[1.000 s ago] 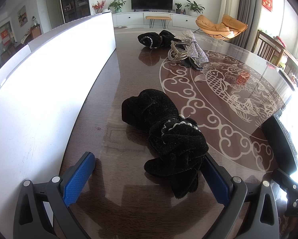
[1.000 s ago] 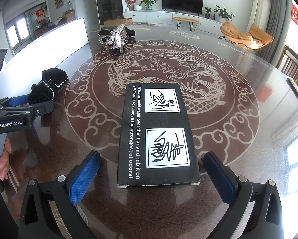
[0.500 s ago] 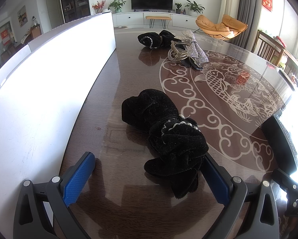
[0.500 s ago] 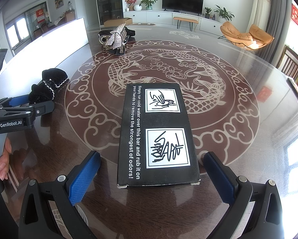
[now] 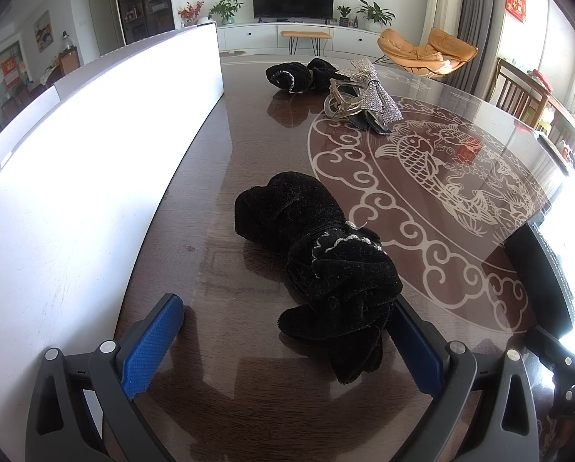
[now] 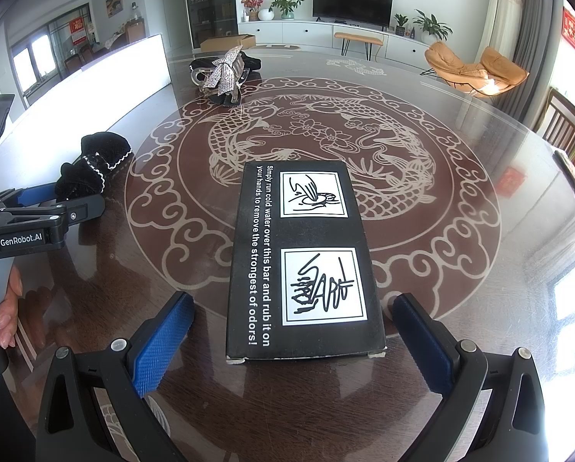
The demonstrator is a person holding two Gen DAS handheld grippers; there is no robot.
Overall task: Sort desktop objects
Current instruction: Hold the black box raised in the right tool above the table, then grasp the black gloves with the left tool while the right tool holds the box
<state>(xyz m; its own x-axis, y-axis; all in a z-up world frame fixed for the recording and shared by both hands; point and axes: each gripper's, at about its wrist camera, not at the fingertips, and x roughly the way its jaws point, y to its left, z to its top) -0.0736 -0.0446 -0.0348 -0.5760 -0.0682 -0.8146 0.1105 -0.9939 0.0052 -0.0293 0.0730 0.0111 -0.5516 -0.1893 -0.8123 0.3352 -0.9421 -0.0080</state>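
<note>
A black velvet scrunchie (image 5: pixel 318 261) with white trim lies on the dark table, its near end touching the right finger of my open left gripper (image 5: pixel 287 346). In the right wrist view the same scrunchie (image 6: pixel 95 165) shows at the left, beside the left gripper (image 6: pixel 37 208). A flat black box (image 6: pixel 306 261) with white printing lies between the wide-apart fingers of my open right gripper (image 6: pixel 291 342), neither pad touching it. Farther back lie a second black scrunchie (image 5: pixel 299 75) and a sparkly silver bow clip (image 5: pixel 364 96).
A long white box (image 5: pixel 95 146) runs along the table's left side. The table (image 6: pixel 422 192) bears a pale fish and cloud pattern. A hand (image 6: pixel 6 308) holds the left gripper's handle. Wooden chairs (image 6: pixel 568 127) stand at the far right edge.
</note>
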